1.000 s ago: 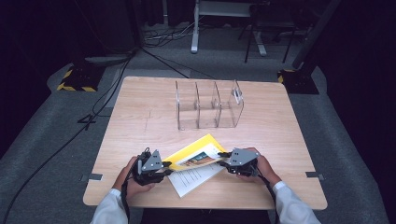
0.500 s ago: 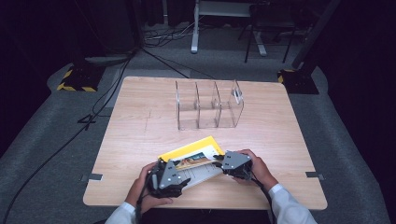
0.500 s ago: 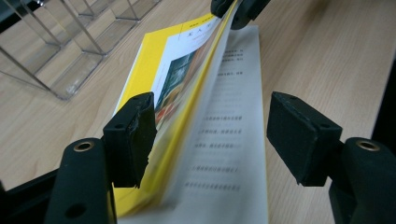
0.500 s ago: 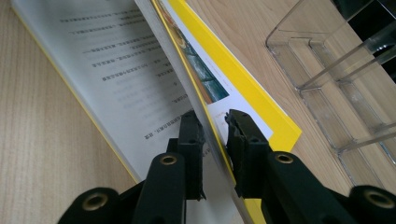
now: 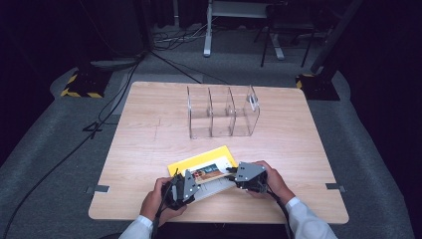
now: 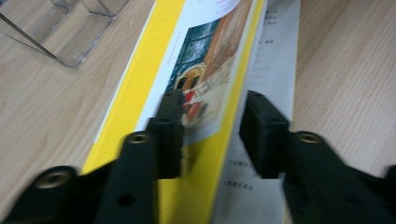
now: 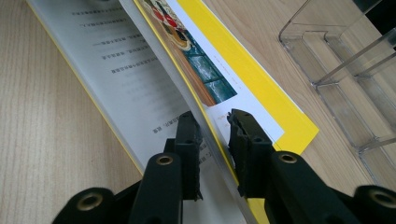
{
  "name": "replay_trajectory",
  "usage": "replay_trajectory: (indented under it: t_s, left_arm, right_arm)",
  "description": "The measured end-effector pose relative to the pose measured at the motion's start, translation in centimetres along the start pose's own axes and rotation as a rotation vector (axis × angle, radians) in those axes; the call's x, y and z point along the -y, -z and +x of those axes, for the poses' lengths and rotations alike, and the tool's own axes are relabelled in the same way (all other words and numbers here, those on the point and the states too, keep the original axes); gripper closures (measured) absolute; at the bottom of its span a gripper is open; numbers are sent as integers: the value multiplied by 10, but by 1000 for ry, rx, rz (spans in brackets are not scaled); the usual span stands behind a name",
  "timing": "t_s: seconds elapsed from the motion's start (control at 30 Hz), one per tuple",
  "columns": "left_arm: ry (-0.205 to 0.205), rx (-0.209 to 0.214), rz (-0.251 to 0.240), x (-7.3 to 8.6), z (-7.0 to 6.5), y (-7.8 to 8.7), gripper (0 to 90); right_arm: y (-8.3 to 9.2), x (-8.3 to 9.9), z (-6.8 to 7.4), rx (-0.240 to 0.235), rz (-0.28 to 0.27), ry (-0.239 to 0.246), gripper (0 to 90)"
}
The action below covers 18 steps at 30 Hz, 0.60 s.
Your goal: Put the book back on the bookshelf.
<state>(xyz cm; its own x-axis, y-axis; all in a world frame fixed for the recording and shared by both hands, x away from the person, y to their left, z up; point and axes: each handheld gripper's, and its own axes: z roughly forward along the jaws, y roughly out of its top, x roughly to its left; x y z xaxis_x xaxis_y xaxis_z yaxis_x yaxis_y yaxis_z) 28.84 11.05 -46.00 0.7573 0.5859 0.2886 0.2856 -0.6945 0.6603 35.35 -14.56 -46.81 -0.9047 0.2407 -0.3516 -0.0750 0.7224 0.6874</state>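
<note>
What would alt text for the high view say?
A person's two hands hold the left tool and right tool at opposite ends of a yellow-covered booklet, its cover lifted, on a wooden table. A clear divided organizer stands behind it.

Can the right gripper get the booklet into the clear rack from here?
Probably yes. The right gripper has the booklet cover between its jaws, and bare table lies between it and the clear rack, whose slots look empty. The left gripper sits at the booklet's other end.
</note>
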Motion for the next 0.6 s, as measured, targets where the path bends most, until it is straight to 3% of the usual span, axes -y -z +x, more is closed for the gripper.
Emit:
replay_trajectory:
  t_s: [0.13, 0.27, 0.37, 0.43, 0.47, 0.6]
  left_arm:
    - [-41, 24, 4, 3, 3, 0, 760]
    - [-30, 75, -29, 11, 15, 6, 771]
    - [-10, 125, -57, 18, 27, 12, 774]
    - [1, 137, -64, 20, 31, 12, 777]
    - [18, 146, -66, 22, 35, 13, 772]
    - [37, 146, -66, 24, 45, 16, 756]
  right_arm:
    - [0, 4, -3, -14, -40, -38, 667]
    - [0, 18, -13, -2, -58, -76, 600]
    - [2, 29, -25, -32, -108, -130, 629]
    - [3, 30, -27, -35, -132, -130, 652]
    - [4, 27, -26, -26, -143, -93, 702]
    - [3, 22, -20, 6, -138, -42, 732]
